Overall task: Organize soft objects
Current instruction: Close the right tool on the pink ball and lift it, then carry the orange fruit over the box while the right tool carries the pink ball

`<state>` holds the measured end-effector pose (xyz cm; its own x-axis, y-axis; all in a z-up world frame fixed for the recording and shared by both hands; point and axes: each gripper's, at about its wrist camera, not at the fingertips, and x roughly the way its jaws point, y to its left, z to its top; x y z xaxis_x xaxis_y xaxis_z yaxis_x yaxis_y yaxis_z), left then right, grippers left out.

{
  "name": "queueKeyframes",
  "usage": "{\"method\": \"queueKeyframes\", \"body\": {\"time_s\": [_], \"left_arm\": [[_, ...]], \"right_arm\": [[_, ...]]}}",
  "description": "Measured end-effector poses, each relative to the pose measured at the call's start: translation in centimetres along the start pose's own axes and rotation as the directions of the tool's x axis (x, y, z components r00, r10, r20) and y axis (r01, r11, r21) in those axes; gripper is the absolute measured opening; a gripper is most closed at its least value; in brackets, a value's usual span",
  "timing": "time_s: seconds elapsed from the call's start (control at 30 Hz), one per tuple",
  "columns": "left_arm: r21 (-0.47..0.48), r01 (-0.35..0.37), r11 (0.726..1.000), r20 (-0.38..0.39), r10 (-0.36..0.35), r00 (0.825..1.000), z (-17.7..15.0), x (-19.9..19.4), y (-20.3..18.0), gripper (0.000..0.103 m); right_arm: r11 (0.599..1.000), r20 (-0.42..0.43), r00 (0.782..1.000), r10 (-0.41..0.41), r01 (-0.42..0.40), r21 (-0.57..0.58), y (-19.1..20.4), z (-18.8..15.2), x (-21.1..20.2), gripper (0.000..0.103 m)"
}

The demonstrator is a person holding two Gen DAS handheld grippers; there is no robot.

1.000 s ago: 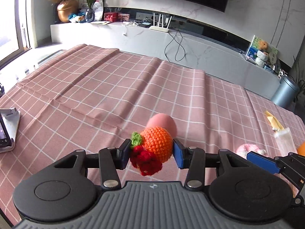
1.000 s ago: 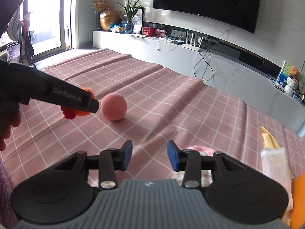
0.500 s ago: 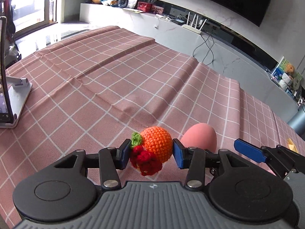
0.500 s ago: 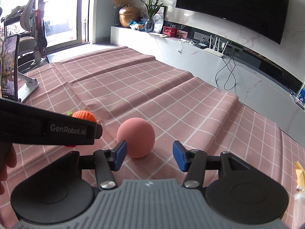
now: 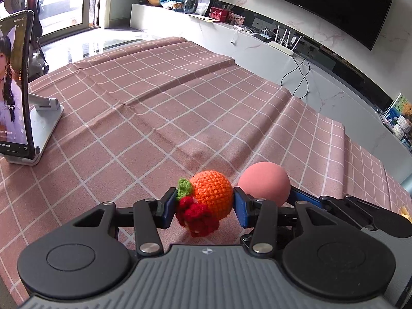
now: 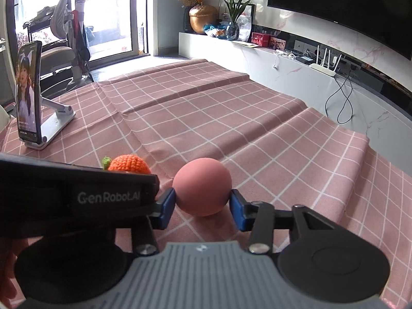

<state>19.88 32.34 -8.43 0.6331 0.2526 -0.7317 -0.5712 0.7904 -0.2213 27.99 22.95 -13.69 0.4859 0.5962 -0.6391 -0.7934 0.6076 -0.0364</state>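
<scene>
My left gripper (image 5: 202, 204) is shut on an orange crocheted fruit (image 5: 211, 193) with a green leaf and a red knitted tuft, held just above the pink checked tablecloth (image 5: 154, 108). The fruit's top also shows in the right wrist view (image 6: 130, 164) behind the left gripper's body. A pink soft ball (image 5: 264, 183) rests on the cloth right beside the fruit. In the right wrist view my right gripper (image 6: 202, 206) stands around the pink ball (image 6: 202, 190), its blue pads touching or nearly touching both sides; the ball still sits on the cloth.
A phone on a white stand (image 5: 15, 95) stands at the table's left edge, also in the right wrist view (image 6: 28, 95). A marble TV bench (image 6: 283, 64) with a router, vase and boxes runs behind the table. Folds cross the cloth.
Both grippers moved left across the table. The right gripper advanced onto the pink ball and its jaws closed in around it. The left gripper keeps its hold on the fruit.
</scene>
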Motion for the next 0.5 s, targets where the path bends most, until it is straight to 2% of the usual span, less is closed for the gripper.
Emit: {"method": "queueKeyframes", "body": {"time_s": [0.23,0.37,0.5], "left_arm": [[0.007,0.031,0.999,-0.002,-0.031,1.000,0.0,-0.2,-0.2,0.052],[0.062,0.093,0.994,-0.008,-0.093,0.996,-0.3,-0.7,-1.2,0.052],[0.139,0.171,0.975,-0.011,-0.171,0.985,-1.2,-1.6,-2.9,0.052]], "right_arm": [[0.999,0.024,0.999,-0.030,0.031,-0.018,-0.4,-0.6,-2.3,0.038],[0.997,0.047,0.996,-0.075,0.075,-0.011,-1.3,-1.3,-5.3,0.038],[0.990,0.068,0.988,-0.137,0.136,0.024,-2.2,-2.5,-9.1,0.038]]}}
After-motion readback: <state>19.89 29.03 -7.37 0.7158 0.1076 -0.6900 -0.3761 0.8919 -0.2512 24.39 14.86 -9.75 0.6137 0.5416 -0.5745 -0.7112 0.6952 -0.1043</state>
